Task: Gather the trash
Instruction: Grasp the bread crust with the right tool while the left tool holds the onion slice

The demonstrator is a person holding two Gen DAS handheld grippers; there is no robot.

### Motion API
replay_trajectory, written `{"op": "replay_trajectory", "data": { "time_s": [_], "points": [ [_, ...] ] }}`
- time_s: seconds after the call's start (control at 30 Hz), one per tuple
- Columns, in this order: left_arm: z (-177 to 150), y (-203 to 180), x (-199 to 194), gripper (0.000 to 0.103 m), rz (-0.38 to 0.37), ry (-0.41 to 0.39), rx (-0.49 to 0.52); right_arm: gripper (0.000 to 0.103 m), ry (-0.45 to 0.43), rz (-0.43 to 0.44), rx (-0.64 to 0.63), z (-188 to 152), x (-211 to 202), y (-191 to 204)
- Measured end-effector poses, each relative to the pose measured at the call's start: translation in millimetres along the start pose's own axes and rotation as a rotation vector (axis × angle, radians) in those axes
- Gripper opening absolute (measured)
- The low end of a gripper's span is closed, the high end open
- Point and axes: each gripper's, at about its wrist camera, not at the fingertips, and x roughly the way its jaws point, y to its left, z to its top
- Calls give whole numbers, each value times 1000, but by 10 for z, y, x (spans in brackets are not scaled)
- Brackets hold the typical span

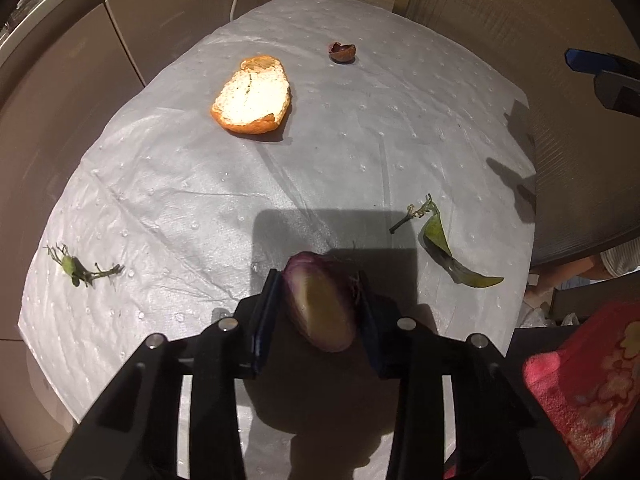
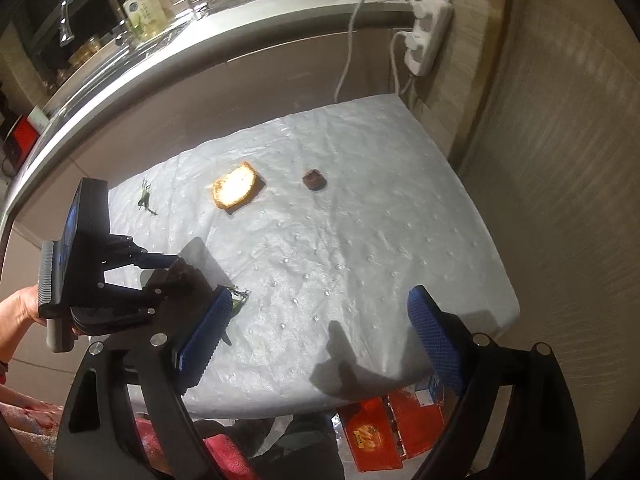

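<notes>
Left wrist view: one desk (image 1: 360, 152), covered by a white dimpled sheet, carries five scraps of trash. Largest is one orange peel (image 1: 252, 98), pith side up, lying near the far side. Next is one purple onion piece (image 1: 320, 306), pinched between the fingers of the left gripper (image 1: 320, 300) at the near edge; the pads press both its sides. To its right lies one green leaf with a stem (image 1: 440, 240). One stemmy green sprig (image 1: 80, 268) sits at the far left, well apart. Smallest is one brown shell fragment (image 1: 342, 53), beside the peel. In the right wrist view, the right gripper (image 2: 320, 332) hangs above the desk with fingers wide and holding nothing.
</notes>
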Motion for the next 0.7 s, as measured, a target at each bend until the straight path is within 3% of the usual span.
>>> {"op": "replay_trajectory", "data": {
  "time_s": [0.17,0.3,0.53,0.7],
  "points": [
    [-51,46,-65,35,-8,-6,-81,87,11,76,-157,343,443,299],
    [-160,181,-235,35,-26,-23,-175,73,54,126,-234,637,910,466],
    [-376,307,-722,35,-12,-83,-284,63,109,133,-240,1001,1577,593],
    [-466,322,-1029,35,27,-120,-327,46,134,135,-239,1053,1802,615]
  ]
}}
